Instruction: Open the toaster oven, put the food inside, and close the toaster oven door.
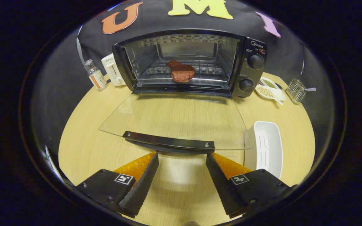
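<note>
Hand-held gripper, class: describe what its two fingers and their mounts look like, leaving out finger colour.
The hand-held gripper has two long wedge-shaped fingers tapering to points, with ribbed, serrated inner faces. Each finger sits on a blocky black mount fixed with small screws and carries a square black-and-white tag. The fingers stand open, just short of the oven door handle.

A round light-wood table [83,147] stood before a black cloth wall [156,23]. Soft light from overhead glared on the tabletop, and the surroundings beyond lay dark.
</note>
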`<control>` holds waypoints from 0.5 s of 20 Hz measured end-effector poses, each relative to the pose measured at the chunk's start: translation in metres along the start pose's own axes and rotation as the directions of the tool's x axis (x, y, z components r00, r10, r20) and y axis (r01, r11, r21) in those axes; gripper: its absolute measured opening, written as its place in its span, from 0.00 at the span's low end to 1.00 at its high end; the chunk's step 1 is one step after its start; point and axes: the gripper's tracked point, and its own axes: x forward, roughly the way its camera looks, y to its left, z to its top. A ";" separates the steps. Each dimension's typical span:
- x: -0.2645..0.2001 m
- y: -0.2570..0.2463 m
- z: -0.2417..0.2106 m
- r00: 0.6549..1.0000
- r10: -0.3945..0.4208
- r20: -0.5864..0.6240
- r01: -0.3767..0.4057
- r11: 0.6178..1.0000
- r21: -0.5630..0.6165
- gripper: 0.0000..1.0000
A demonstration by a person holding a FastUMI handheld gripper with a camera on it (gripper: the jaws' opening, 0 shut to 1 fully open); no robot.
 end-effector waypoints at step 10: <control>-0.046 0.006 0.078 0.992 0.022 0.123 -0.025 0.999 0.021 0.97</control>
